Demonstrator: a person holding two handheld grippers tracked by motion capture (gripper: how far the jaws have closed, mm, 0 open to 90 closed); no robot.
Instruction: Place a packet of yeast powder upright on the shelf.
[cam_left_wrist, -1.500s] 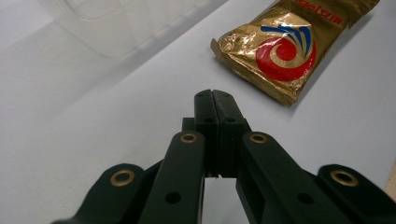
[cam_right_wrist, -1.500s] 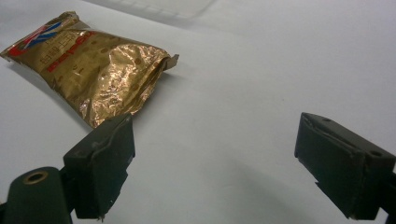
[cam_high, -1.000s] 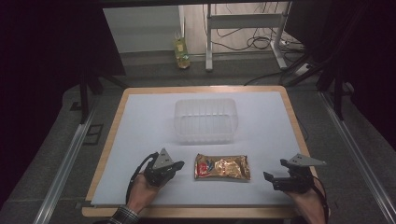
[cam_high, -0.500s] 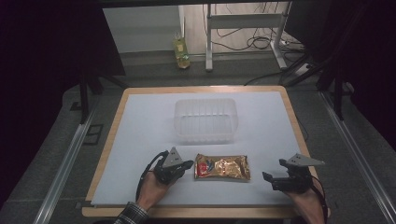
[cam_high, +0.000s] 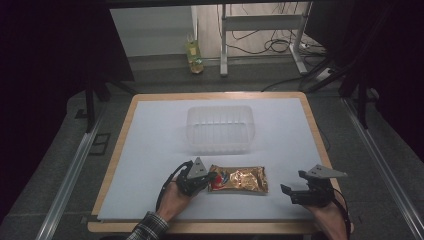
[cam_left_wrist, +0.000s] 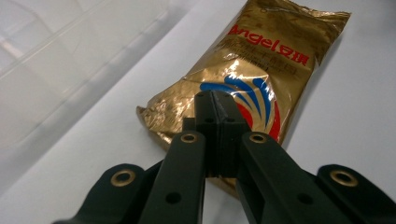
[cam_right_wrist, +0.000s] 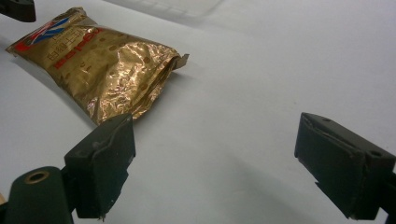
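1 gold foil packet (cam_high: 240, 180) lies flat on the white sheet (cam_high: 150, 150), near the front edge and between the 2 grippers. Long axis runs left-right across the table in the high view; the end with red and blue print points toward the left gripper (cam_high: 207, 178), the plain crimped end toward the right gripper (cam_high: 286, 192). Red lettering on the packet face reads along that long axis.

Left gripper: jaws pressed together, tips over the printed end of the packet in the left gripper view. Whether they pinch the foil or merely rest closed above it, cannot tell. Left hand (cam_high: 175, 200) sits at the front edge of the sheet.

Right gripper: jaws spread wide, nothing between them, hanging just above bare sheet. Packet's crimped end is near its own left jaw in the right gripper view, apart from it.

Count: 1 packet, 2 grippers, 1 clear plastic tub (cam_high: 220, 127).

Tub stands open-topped behind the packet, toward the middle of the sheet, well apart from it. Nothing visible inside the tub.

1 yellow-green bottle (cam_high: 193, 57) stands on the floor beyond the table.
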